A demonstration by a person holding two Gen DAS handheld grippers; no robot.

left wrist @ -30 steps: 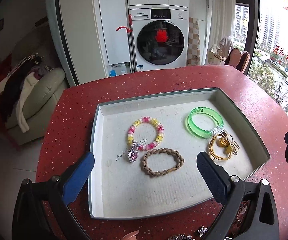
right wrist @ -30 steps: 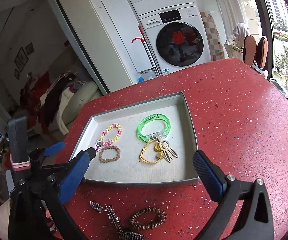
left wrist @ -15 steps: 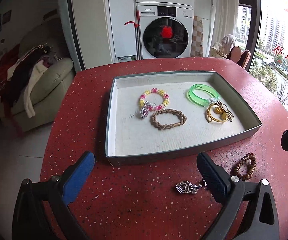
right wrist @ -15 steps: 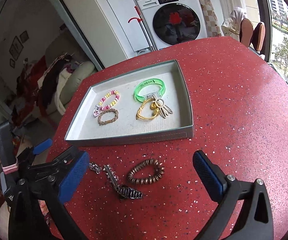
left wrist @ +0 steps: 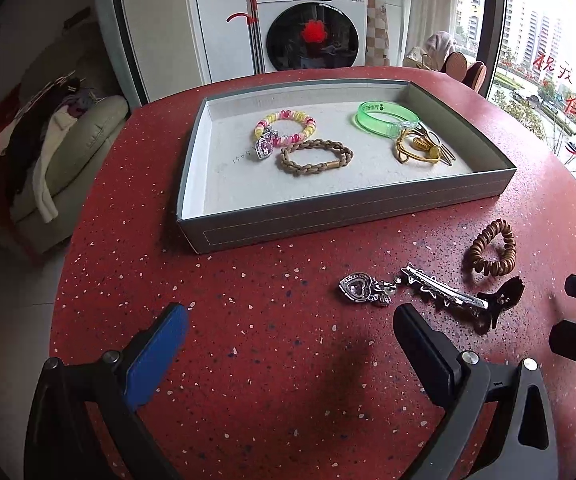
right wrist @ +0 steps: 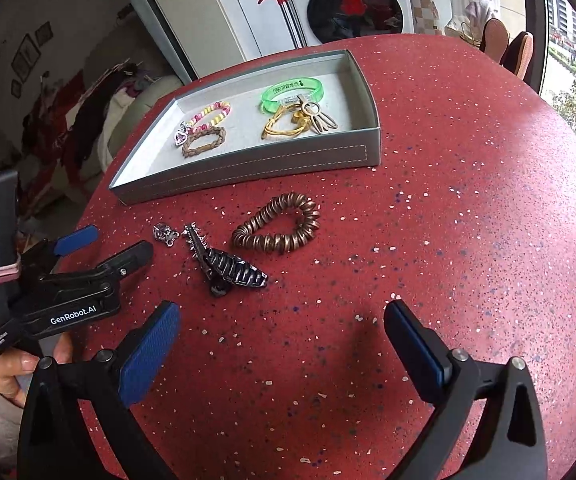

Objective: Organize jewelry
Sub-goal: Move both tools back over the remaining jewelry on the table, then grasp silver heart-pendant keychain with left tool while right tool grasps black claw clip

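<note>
A grey tray (left wrist: 327, 218) (right wrist: 248, 168) on the red table holds a pink-yellow bead bracelet (left wrist: 286, 126), a braided brown bracelet (left wrist: 315, 157), a green bangle (left wrist: 385, 117) and a gold piece (left wrist: 419, 148). In front of the tray lie a brown coil bracelet (left wrist: 489, 246) (right wrist: 278, 224), a silver heart pendant (left wrist: 361, 289) (right wrist: 164, 234) and a dark hair clip (left wrist: 459, 300) (right wrist: 228, 266). My left gripper (left wrist: 288, 334) (right wrist: 106, 246) is open and empty, just short of the pendant. My right gripper (right wrist: 282, 330) is open and empty, near the clip.
The red speckled table (right wrist: 467, 220) curves away to an edge on the left and right. A washing machine (left wrist: 311, 28) and a sofa with clothes (left wrist: 48, 144) stand beyond the table. A hand (right wrist: 6, 376) holds the left gripper.
Both grippers have pulled back from over the tray toward the table's near side. The loose bracelet, pendant and clip have come into full view in front of them. Both stay open.
</note>
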